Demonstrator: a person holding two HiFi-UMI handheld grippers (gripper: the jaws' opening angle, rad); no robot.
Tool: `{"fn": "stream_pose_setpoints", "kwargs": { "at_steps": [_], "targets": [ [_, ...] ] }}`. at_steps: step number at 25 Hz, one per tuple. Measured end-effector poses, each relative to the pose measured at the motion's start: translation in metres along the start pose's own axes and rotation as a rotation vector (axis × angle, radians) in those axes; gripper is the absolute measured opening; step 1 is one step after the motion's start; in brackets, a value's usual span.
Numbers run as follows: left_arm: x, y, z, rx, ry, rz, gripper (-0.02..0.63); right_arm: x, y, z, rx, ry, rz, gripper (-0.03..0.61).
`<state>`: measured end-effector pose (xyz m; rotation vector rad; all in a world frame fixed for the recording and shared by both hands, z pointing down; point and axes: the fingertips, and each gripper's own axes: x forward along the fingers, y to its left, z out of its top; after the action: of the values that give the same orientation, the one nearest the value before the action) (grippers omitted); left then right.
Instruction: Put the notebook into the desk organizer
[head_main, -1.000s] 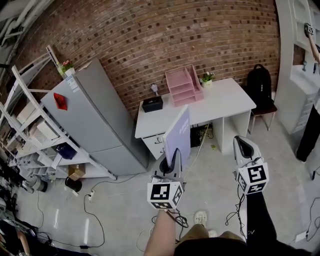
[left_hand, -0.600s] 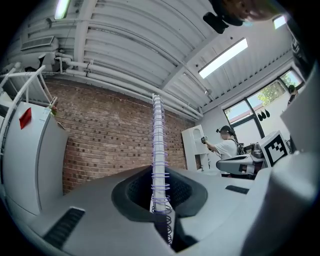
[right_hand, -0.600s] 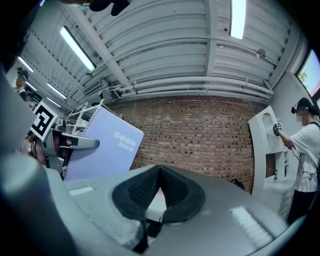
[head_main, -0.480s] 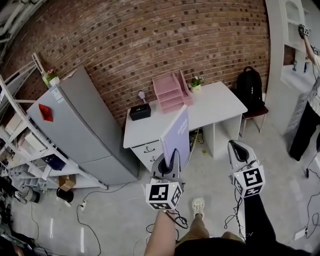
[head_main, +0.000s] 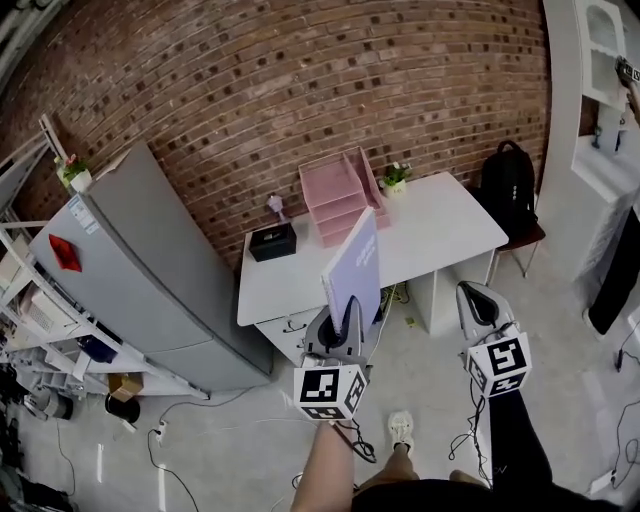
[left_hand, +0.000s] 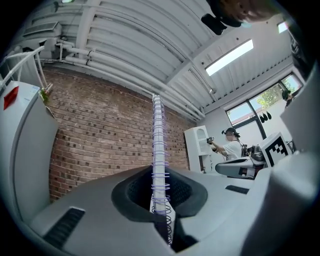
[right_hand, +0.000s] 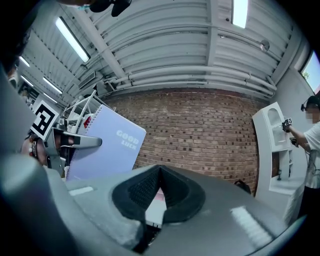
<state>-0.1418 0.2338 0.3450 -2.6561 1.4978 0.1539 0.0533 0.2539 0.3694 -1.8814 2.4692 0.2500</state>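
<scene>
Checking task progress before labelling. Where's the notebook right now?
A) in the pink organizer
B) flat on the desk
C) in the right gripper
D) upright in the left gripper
D: the notebook stands upright, clamped in the left gripper, and it is not on the desk or in the pink organizer. The right gripper holds nothing.
</scene>
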Motion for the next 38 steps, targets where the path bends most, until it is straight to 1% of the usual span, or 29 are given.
{"fn": "stream_pose_setpoints", "kwargs": {
  "at_steps": [4,8,12,17,21,26,34,38],
  "targets": [
    [0.06,0.036,-0.009,-0.012,0.007,-0.01,0.037,0.065,-0.018,-0.006,-0.014,0.013,-0.007,0.0],
    [0.118,0.07,-0.01,-0.015,0.008,-0.019,0.037,0.125,-0.037,-0.006,-0.021,0.014,-0.017,0.0],
    [0.172,0.095,-0.011,-0.01,0.004,-0.039,0.037,0.179,-0.056,-0.009,-0.021,0.011,-0.032,0.0],
    [0.227,0.123,-0.015,0.005,0.009,-0.053,0.037,0.236,-0.071,-0.013,-0.014,0.0,-0.04,0.0],
    [0.259,0.139,-0.019,0.006,0.012,-0.054,0.037,0.269,-0.081,-0.019,-0.012,-0.002,-0.039,0.0],
    [0.285,0.154,-0.028,0.004,0.021,-0.049,0.037,0.3,-0.093,-0.031,-0.001,0.012,-0.041,0.0],
    [0.331,0.18,-0.044,-0.009,0.035,-0.003,0.037,0.351,-0.114,-0.044,-0.005,0.01,-0.008,0.0],
    [0.358,0.19,-0.049,-0.003,0.033,0.02,0.037,0.383,-0.131,-0.052,0.018,-0.002,0.005,0.0]
  ]
}}
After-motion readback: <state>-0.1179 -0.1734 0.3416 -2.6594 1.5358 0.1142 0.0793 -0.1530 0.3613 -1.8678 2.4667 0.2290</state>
